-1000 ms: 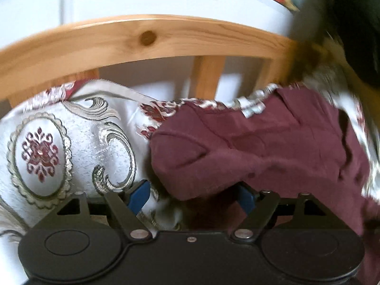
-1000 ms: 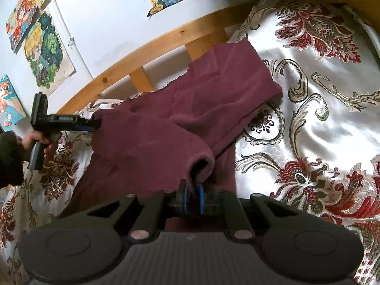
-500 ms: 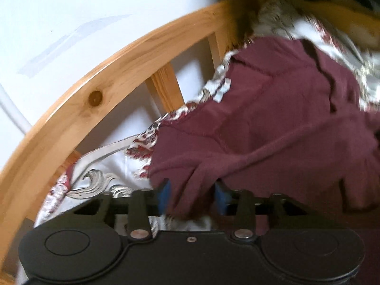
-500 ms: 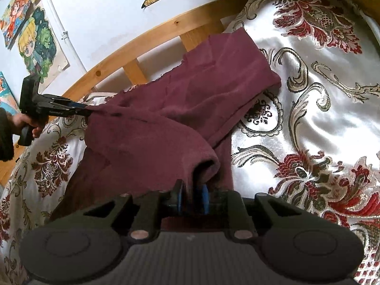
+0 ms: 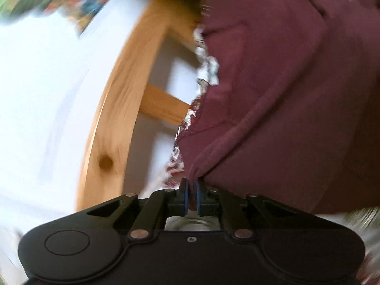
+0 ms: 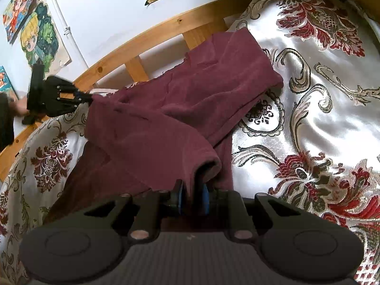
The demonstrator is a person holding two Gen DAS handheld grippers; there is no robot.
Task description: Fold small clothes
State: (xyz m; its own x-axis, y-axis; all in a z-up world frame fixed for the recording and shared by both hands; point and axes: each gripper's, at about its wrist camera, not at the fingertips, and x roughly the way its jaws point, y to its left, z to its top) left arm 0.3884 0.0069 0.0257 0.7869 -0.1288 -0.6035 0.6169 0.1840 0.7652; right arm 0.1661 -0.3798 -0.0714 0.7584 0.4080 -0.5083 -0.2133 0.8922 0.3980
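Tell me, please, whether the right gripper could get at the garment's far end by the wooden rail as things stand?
Probably not: the right gripper is shut on the maroon garment at its near edge, so it would have to let go first. Nothing lies across the way.

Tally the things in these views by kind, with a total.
Maroon garment: 1
Grippers, left gripper and right gripper: 2
Patterned bedspread: 1
Wooden bed rail: 1
Cartoon pictures on the wall: at least 4
Total: at least 9
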